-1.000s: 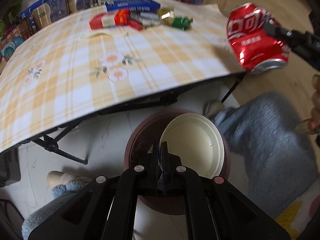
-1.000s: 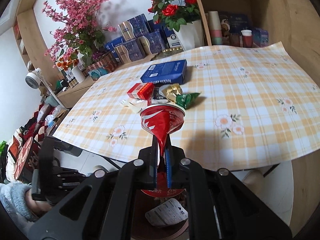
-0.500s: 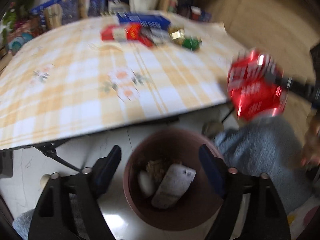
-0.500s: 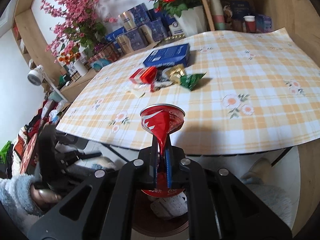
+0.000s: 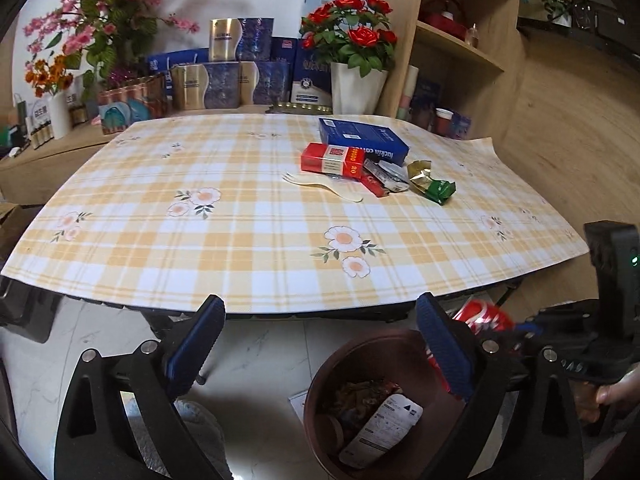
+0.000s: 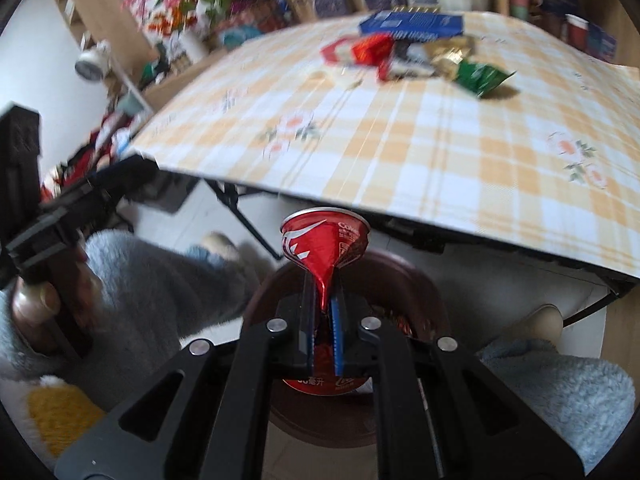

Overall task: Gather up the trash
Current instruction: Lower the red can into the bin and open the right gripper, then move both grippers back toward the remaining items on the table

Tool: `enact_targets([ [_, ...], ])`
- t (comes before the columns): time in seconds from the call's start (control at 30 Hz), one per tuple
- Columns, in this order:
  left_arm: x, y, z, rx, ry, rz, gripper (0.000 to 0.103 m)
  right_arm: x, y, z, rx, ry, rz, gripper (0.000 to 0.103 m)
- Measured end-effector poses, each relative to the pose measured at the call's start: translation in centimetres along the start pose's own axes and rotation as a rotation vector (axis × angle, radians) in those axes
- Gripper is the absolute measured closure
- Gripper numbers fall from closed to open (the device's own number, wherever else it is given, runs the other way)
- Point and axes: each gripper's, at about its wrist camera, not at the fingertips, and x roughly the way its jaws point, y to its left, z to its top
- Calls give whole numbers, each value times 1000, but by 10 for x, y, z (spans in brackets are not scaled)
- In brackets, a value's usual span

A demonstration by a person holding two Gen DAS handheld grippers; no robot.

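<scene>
My left gripper [image 5: 319, 306] hangs above the floor in front of the table, its jaws opening wide with nothing between them. Just below and to its right stands the dark red bin [image 5: 360, 344], holding a white label wrapper [image 5: 384, 428] and other scraps. My right gripper [image 6: 322, 300] is shut on a crushed red can [image 6: 324, 236], held right over the bin [image 6: 420, 280]. That can [image 5: 484, 316] also shows at the right in the left wrist view. On the checked tablecloth [image 5: 240, 240] lie a blue box [image 5: 362, 144], a red box [image 5: 332, 160], a wooden fork [image 5: 320, 184] and a green-gold wrapper [image 5: 434, 186].
The folding table's black legs [image 6: 240, 216] stand close behind the bin. A person's fleece-clad legs [image 6: 160, 280] and slippers [image 6: 540, 320] flank the bin. Flower vases [image 5: 356, 84] and gift boxes [image 5: 224, 80] line the sideboard behind the table; wooden shelves [image 5: 460, 40] rise at the right.
My left gripper let go of a white round lid over the bin, opened wide, then rose and tilted up toward the table. My right gripper carried the can down to just above the bin.
</scene>
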Motion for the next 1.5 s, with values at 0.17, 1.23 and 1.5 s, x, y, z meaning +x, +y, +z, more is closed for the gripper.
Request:
enact_targets([
  [0.17,0,1,-9,2,5,14,9,21,0,-1,1,56,-27,93],
  [1.23,5,5,-14,-17,16,33,9,34,-7,-5,35,88,-128,12],
  [1.5,6,11,-4,-50,23,30,9,-19,-23,16,110,-100,-126,6],
])
